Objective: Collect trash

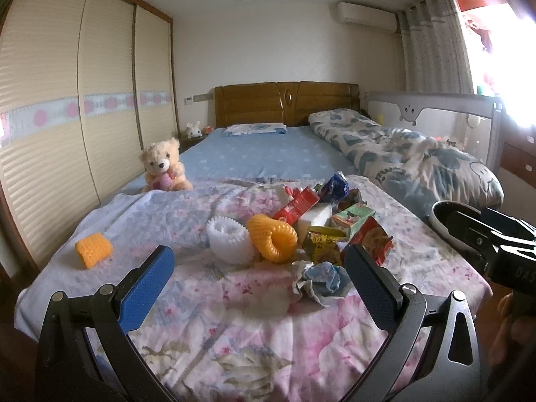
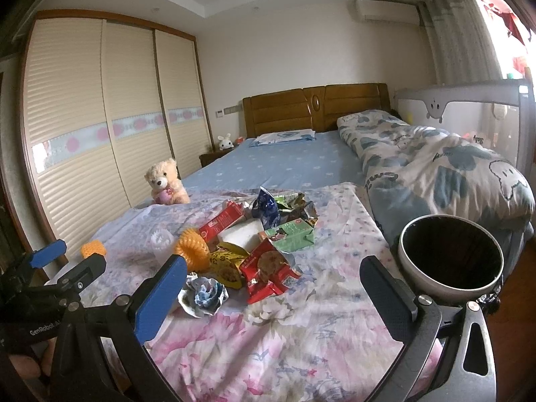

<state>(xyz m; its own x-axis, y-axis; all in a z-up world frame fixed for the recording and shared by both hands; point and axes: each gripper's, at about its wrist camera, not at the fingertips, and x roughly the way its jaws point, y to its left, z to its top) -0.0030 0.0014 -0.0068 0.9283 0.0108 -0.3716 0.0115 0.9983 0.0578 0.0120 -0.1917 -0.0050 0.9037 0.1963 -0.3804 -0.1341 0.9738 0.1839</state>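
Observation:
A heap of trash lies on the floral bedspread: a crumpled paper ball, a red cookie wrapper, a yellow wrapper, a red carton, a green carton, a blue bag and orange and white foam nets. My left gripper is open just short of the heap, holding nothing. My right gripper is open too, with nothing between its fingers. A round bin stands at the bed's right edge.
A small orange foam net lies apart at the left. A teddy bear sits near the wardrobe. A rolled quilt runs along the bed's right side beside a grey bed rail. A person's hand shows at the right edge.

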